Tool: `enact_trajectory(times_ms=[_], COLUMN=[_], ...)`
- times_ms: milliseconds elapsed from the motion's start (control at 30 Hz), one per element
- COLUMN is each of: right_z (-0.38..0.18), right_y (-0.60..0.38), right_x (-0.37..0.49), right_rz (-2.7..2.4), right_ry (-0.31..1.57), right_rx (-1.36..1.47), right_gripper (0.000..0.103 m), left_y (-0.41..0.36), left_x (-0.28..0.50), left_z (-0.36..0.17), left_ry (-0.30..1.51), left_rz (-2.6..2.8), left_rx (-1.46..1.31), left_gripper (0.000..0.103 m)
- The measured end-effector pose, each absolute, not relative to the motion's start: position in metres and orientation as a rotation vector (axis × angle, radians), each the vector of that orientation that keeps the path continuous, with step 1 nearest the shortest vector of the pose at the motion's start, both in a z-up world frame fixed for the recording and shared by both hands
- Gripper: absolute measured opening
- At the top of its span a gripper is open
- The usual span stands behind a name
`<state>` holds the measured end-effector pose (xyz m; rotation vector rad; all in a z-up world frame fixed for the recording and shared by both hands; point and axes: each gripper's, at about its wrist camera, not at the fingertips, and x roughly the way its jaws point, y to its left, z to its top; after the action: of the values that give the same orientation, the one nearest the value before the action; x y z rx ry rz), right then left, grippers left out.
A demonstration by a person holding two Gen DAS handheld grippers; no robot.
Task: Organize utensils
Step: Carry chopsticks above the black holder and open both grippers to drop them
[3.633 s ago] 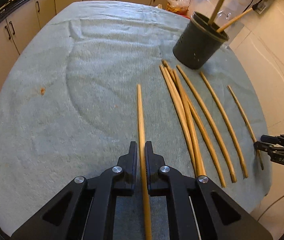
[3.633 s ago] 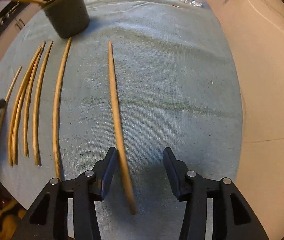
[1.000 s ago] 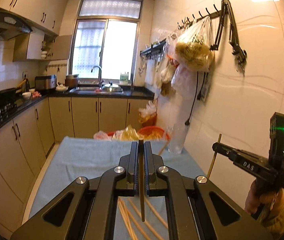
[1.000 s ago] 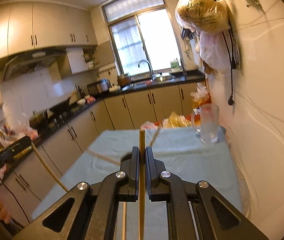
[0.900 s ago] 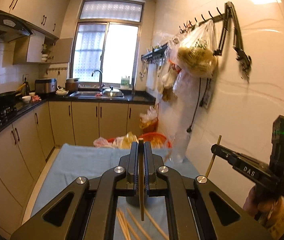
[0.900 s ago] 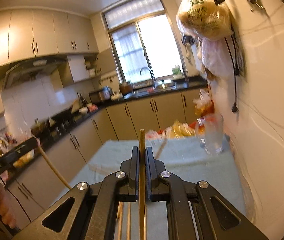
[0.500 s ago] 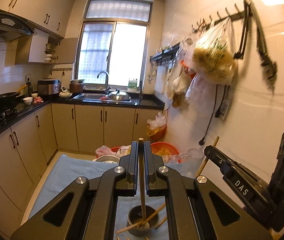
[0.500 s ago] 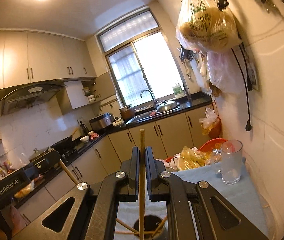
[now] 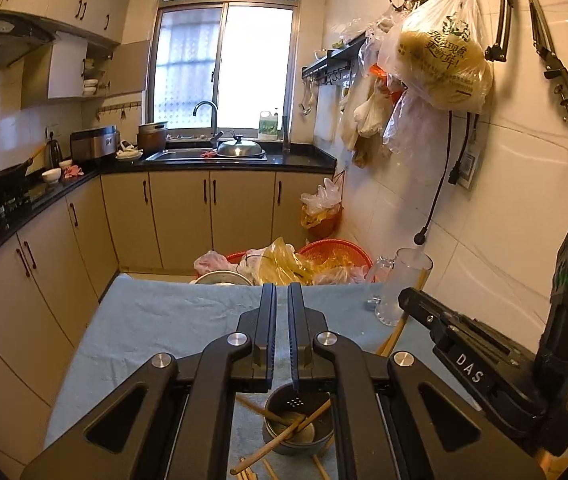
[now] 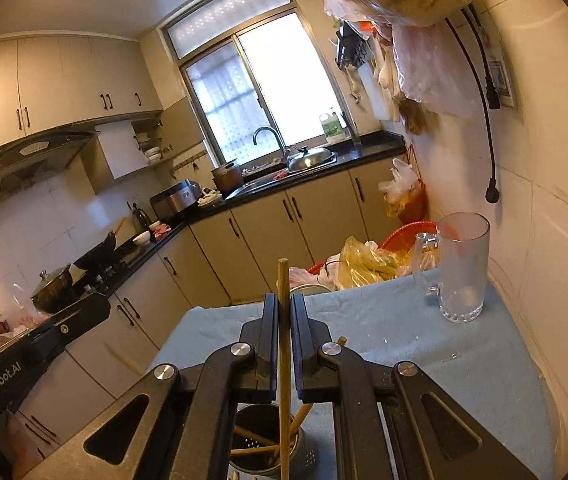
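Right hand-held gripper [image 10: 283, 320] clamped on upright chopstick [image 10: 283, 344] above dark holder [image 10: 272, 450]; left hand-held gripper [image 9: 282, 312] slightly apart, empty, above same holder [image 9: 298, 420].

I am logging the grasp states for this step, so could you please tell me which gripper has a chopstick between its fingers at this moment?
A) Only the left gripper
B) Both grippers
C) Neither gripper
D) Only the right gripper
D: the right gripper is shut on an upright chopstick above the dark holder, while nothing shows in the narrow gap of the left gripper.
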<state>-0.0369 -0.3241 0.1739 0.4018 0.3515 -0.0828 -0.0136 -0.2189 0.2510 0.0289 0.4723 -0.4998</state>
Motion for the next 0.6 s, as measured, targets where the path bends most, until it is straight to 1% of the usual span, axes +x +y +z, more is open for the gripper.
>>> enact_trajectory(times_ms=[200, 300, 333, 367, 433, 533, 600], right_z=[0.195, 0.211, 0.216, 0.220, 0.226, 0.225, 0.215], right_y=[-0.322, -0.324, -0.324, -0.326, -0.326, -0.326, -0.322], right_x=[-0.054, -0.066, -0.068, -0.070, -0.071, -0.065, -0.055], right_rz=[-0.060, -0.058, -0.060, -0.066, -0.084, -0.118, -0.152], right_ry=[0.327, 0.273, 0.256, 0.234, 0.203, 0.184, 0.205], right_rx=[0.387, 0.399, 0.406, 0.413, 0.427, 0.440, 0.407], right_gripper=[0.007, 0.007, 0.007, 0.007, 0.006, 0.006, 0.006], left_y=[-0.209, -0.194, -0.188, -0.183, -0.166, -0.142, -0.131], left_x=[-0.017, -0.029, -0.035, -0.039, -0.051, -0.065, -0.071], left_z=[0.252, 0.263, 0.267, 0.269, 0.274, 0.275, 0.270], left_ry=[0.503, 0.493, 0.485, 0.480, 0.463, 0.442, 0.441], left_rz=[-0.503, -0.525, -0.532, -0.534, -0.536, -0.539, -0.536], left_rx=[0.008, -0.028, -0.041, -0.050, -0.084, -0.134, -0.152], left_gripper=[0.005, 0.008, 0.012, 0.019, 0.026, 0.031, 0.035])
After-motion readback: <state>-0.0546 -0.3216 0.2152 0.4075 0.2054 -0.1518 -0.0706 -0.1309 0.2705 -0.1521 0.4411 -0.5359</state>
